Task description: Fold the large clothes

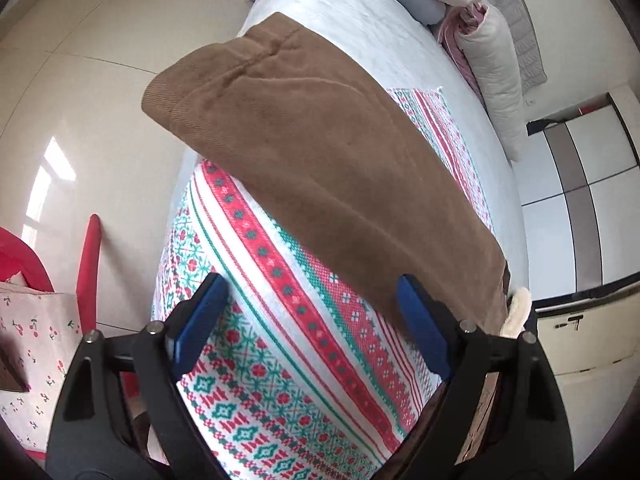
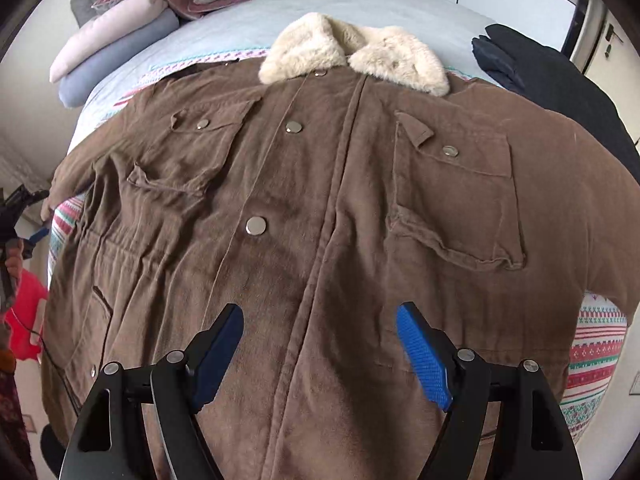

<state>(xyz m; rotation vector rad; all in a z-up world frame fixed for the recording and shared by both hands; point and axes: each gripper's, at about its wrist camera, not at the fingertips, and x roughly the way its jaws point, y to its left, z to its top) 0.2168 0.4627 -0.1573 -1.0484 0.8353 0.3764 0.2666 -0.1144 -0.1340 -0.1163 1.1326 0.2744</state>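
Observation:
A brown corduroy coat [image 2: 320, 184] lies front up, buttoned, on a patterned blanket [image 2: 596, 348] on the bed. Its cream fleece collar [image 2: 352, 54] is at the far end. My right gripper [image 2: 320, 312] hovers open over the coat's lower front, nothing between its blue pads. In the left wrist view one brown sleeve [image 1: 320, 140] stretches across the blanket [image 1: 280, 320], its cuff reaching past the bed's edge. My left gripper [image 1: 312, 284] stands open above the blanket beside the sleeve's near part, its right pad [image 1: 420, 320] over the sleeve's edge. A bit of the collar [image 1: 518, 312] shows at the right.
Folded quilts and pillows [image 2: 120, 40] are stacked at the head of the bed. A dark garment [image 2: 552, 80] lies at the coat's right shoulder. Beside the bed stand a red chair [image 1: 90, 264] and a cherry-print bag [image 1: 36, 344] on the pale floor [image 1: 100, 100]. A wardrobe [image 1: 580, 168] stands beyond.

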